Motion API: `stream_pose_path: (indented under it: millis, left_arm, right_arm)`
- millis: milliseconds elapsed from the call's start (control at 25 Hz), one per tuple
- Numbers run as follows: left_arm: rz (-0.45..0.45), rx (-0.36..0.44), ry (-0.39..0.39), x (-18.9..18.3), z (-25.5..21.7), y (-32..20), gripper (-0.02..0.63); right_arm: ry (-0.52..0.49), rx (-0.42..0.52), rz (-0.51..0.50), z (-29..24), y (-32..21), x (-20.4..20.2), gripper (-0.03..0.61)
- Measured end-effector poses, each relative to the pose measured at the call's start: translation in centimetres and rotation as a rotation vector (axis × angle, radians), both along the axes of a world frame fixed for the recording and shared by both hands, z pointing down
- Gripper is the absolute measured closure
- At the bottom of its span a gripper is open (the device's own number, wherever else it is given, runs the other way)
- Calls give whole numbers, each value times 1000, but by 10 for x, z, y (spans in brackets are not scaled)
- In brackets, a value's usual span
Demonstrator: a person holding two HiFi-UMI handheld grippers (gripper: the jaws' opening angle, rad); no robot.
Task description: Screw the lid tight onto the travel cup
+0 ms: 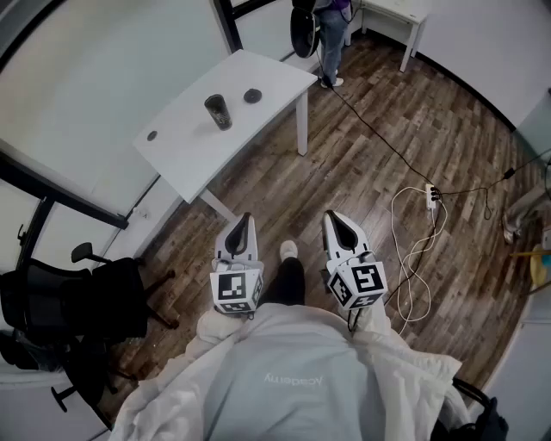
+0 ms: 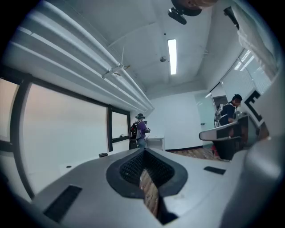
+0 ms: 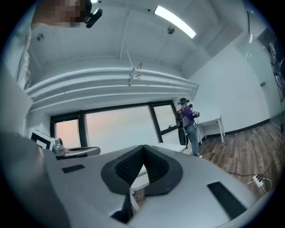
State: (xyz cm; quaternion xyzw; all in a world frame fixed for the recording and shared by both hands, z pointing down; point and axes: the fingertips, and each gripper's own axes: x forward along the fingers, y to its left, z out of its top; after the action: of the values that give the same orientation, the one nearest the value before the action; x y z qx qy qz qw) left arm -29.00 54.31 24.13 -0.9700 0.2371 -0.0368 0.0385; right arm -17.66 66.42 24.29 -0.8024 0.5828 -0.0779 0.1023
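The dark travel cup point(image 1: 219, 111) stands upright on a white table point(image 1: 189, 151) ahead of me, open at the top. Its dark round lid point(image 1: 252, 96) lies on the tabletop to the cup's right, apart from it. My left gripper point(image 1: 243, 222) and right gripper point(image 1: 335, 219) are held level side by side over the wooden floor, well short of the table. Both are shut with nothing between the jaws. In the left gripper view the left gripper point(image 2: 144, 152) has its pads pressed together, and the right gripper point(image 3: 143, 149) shows the same in its own view.
A small dark disc point(image 1: 152, 135) lies near the table's left corner. A person with a backpack point(image 1: 331, 34) stands beyond the table beside a second white table point(image 1: 398, 12). A black office chair point(image 1: 86, 301) stands at the left. A power strip point(image 1: 431, 196) with looped cables lies on the floor at the right.
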Motion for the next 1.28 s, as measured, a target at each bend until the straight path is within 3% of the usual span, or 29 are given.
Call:
stream_pose_path:
  millis: [240, 560, 760, 1040, 1280]
  left_arm:
    - [-11, -15, -11, 54, 24, -87, 606]
    - [-93, -52, -12, 128, 21, -259, 606]
    - [-146, -83, -10, 155, 23, -351, 606]
    - [-208, -96, -4, 174, 21, -412, 606]
    - [-352, -107, -35, 193, 36, -463, 606]
  right_arm:
    - [-14, -24, -18, 21, -88, 52, 557]
    - [-5, -60, -106, 11, -274, 134, 557]
    - [9, -71, -167, 1, -372, 162, 557]
    - [10, -107, -246, 5, -444, 188, 557]
    - [10, -98, -372, 7, -517, 227, 557]
